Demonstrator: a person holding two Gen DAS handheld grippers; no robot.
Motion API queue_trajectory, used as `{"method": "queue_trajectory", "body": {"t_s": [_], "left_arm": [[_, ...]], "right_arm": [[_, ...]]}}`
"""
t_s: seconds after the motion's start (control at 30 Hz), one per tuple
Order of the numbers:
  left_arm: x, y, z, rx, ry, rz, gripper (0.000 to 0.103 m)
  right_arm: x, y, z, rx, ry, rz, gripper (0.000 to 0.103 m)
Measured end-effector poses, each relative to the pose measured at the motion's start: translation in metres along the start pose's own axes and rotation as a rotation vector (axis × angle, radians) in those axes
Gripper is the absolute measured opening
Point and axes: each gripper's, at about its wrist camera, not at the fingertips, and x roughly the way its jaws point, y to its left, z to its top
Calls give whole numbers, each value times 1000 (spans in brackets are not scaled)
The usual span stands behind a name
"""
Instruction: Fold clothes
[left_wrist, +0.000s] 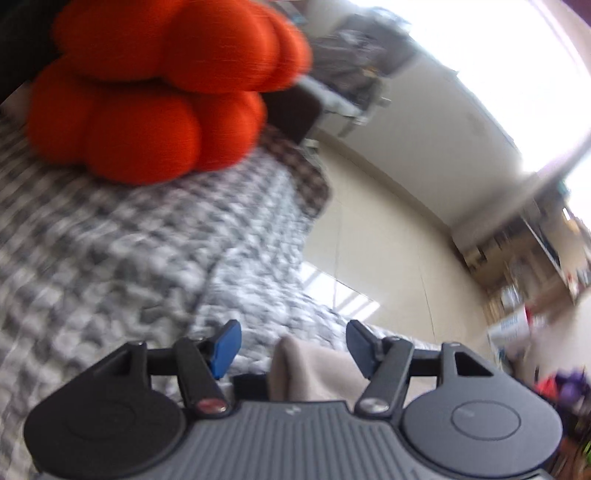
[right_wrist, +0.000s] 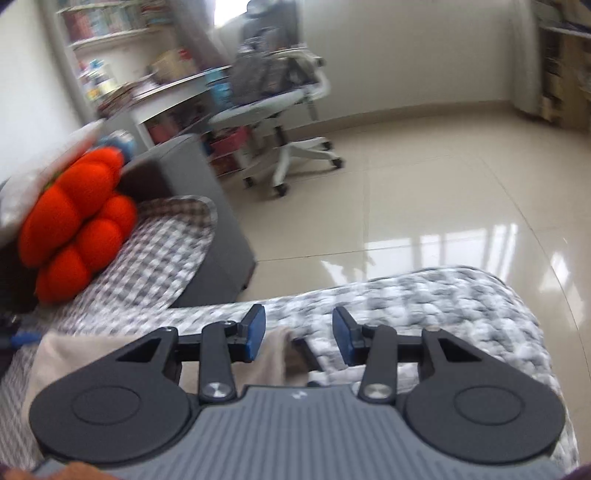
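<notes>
One beige garment (right_wrist: 74, 354) lies on one checked bedcover (right_wrist: 424, 295), with one orange cushion (right_wrist: 77, 218) far left and one office chair (right_wrist: 280, 110) beyond.

Materials before you, item by item:

- Beige garment (left_wrist: 306, 373): soft matt cloth, smooth-faced, lying in loose folds.
- Checked cover (right_wrist: 424, 302): grey-and-white quilted cloth, puckered and matt.
- Orange cushion (left_wrist: 147, 96): plush, fuzzy fabric in rounded lobes, no sheen.
- Left gripper (left_wrist: 293, 345): matt black plastic arms, ribbed grey plastic housing, blue rubbery-looking pads, small bright metal screw heads.
- Right gripper (right_wrist: 299, 332): the same matt plastic, blue pads and metal screw heads.
- Floor (right_wrist: 443, 206): pale tiles, highly glossy, mirroring window light.
- Office chair (right_wrist: 280, 122): white plastic base, seat looks like grey fabric.
</notes>
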Motion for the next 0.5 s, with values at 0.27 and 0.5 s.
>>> {"method": "queue_trajectory", "body": {"t_s": [0.27, 0.5], "left_arm": [[27, -6, -17, 71, -18, 7, 64], [17, -15, -20, 121, -49, 7, 15]], "right_arm": [[22, -2, -19, -80, -12, 51, 63], [9, -8, -29, -14, -85, 61, 10]]}}
